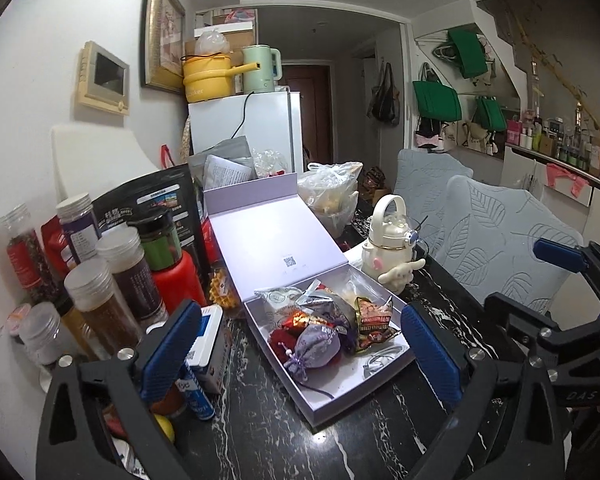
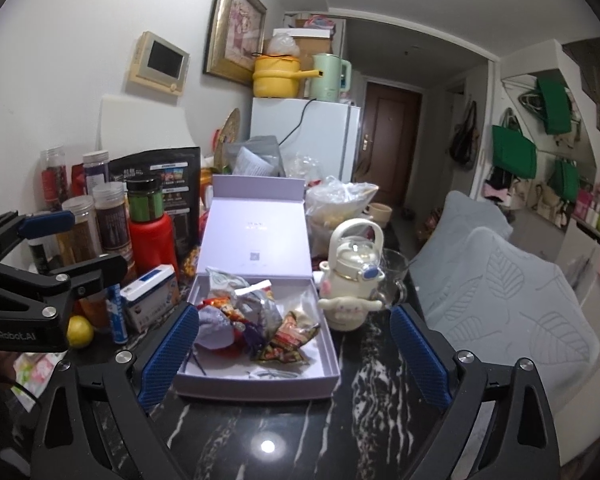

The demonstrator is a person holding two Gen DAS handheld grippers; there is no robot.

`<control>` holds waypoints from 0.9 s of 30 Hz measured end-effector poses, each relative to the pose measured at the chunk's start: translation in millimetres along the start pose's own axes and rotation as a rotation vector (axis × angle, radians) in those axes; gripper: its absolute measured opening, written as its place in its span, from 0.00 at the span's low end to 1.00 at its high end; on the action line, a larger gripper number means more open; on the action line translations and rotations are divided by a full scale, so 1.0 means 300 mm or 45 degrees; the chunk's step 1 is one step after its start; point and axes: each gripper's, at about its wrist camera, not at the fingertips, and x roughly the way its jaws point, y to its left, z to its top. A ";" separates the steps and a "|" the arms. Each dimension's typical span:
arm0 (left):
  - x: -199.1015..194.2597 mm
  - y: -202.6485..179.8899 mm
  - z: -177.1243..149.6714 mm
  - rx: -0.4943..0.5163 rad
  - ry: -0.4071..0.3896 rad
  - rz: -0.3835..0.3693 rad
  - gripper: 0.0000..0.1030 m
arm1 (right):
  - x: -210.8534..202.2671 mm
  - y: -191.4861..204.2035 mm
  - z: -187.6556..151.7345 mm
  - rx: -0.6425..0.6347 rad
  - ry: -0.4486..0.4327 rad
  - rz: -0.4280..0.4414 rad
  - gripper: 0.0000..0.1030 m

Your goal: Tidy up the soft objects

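Observation:
An open lavender box [image 1: 332, 412] lies on the black marble table, its lid [image 1: 268, 232] leaning back. Inside lie a lavender drawstring sachet [image 1: 316, 344], a dark red pouch [image 1: 280, 340], a silver packet [image 1: 324, 304] and a brown snack packet [image 1: 374, 320]. My left gripper [image 1: 300, 312] hovers in front of the box, open, nothing between its blue pads. My right gripper [image 2: 296, 314] also stands open and empty, just before the same box [image 2: 256, 390], with the sachet [image 2: 214, 330] and snack packet [image 2: 288, 340] beyond its fingers. Each gripper shows at the edge of the other's view.
Jars and bottles [image 1: 100, 300] and a red flask [image 1: 176, 276] crowd the table's left side. A white cartoon-dog water bottle [image 2: 354, 264] and a glass cup [image 2: 394, 276] stand right of the box. Behind it sits a plastic bag [image 1: 332, 196]. Grey chairs [image 1: 500, 232] line the right.

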 end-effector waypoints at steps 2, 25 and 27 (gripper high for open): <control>-0.009 0.004 -0.018 -0.007 0.000 0.015 0.99 | -0.019 0.003 -0.013 0.019 0.003 -0.012 0.95; 0.017 -0.009 -0.200 -0.021 0.149 -0.010 0.99 | -0.015 0.043 -0.217 0.149 0.202 -0.056 0.95; 0.023 -0.010 -0.207 -0.023 0.163 -0.011 0.99 | -0.010 0.043 -0.229 0.149 0.217 -0.056 0.95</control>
